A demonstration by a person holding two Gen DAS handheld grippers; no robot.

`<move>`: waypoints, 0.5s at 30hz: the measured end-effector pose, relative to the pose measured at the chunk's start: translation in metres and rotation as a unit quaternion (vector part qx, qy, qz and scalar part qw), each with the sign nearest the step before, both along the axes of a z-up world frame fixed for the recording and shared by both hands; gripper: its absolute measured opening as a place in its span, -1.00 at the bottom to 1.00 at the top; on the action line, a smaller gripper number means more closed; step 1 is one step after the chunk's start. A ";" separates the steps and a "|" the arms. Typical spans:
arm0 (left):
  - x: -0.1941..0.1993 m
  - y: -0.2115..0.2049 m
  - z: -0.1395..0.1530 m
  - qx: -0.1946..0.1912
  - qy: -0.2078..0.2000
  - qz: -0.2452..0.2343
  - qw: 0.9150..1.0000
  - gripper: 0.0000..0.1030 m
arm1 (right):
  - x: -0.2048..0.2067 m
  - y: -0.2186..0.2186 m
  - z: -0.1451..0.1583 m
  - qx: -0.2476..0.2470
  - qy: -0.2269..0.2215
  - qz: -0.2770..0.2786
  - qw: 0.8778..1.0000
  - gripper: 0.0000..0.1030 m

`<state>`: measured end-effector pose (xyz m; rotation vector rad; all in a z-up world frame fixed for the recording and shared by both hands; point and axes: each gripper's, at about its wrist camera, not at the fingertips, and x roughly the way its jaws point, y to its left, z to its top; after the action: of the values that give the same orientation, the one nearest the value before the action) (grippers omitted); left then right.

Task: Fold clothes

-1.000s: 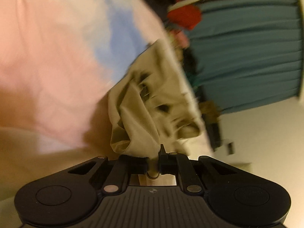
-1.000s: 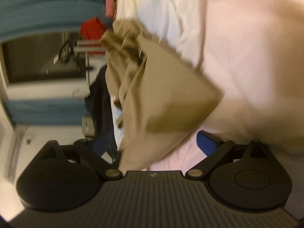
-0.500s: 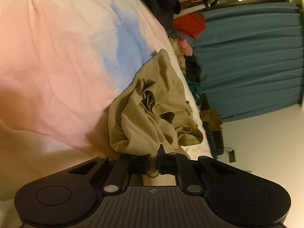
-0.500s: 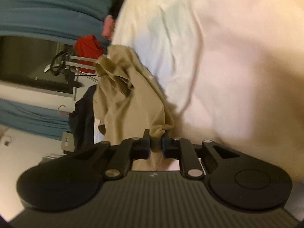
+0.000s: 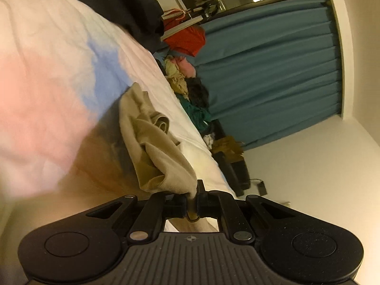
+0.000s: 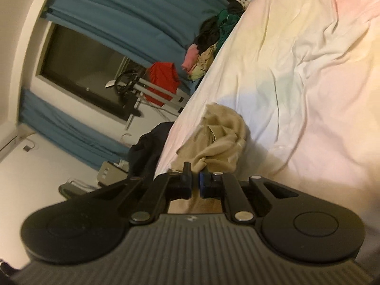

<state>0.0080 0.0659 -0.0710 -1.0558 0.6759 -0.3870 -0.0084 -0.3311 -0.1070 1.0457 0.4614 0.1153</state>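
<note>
Both grippers clamp the same tan garment [image 5: 152,147]. Left gripper [image 5: 192,204] has its jaws pressed together on a bunched edge of the cloth, fabric poking through between them. Right gripper [image 6: 195,182] is likewise pinching a gathered fold of the tan cloth. The garment hangs crumpled between the two, bunched up, over a bed with a pastel sheet [image 6: 296,83], pink, blue and yellow patches. Beyond the far edge of the bed, a pile of clothes [image 5: 190,87] sits against teal curtains [image 5: 273,71]. A red garment [image 6: 163,78] hangs on a rack.
</note>
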 end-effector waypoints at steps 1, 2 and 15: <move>-0.016 0.002 0.001 -0.006 0.013 -0.002 1.000 -0.87 | -0.011 -0.001 0.006 -0.003 -0.001 0.004 1.000 -0.82; -0.032 0.005 0.003 -0.013 0.025 -0.004 1.000 -0.87 | -0.022 -0.001 0.011 -0.005 -0.002 0.008 1.000 -0.82; -0.013 0.007 0.014 -0.020 0.149 0.027 0.988 -0.85 | -0.021 0.003 0.031 0.002 0.028 0.003 1.000 -0.82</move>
<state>-0.0048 0.0727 -0.0571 -1.1794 0.9063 -0.1975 -0.0298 -0.3277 -0.0763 1.0534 0.5144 0.0924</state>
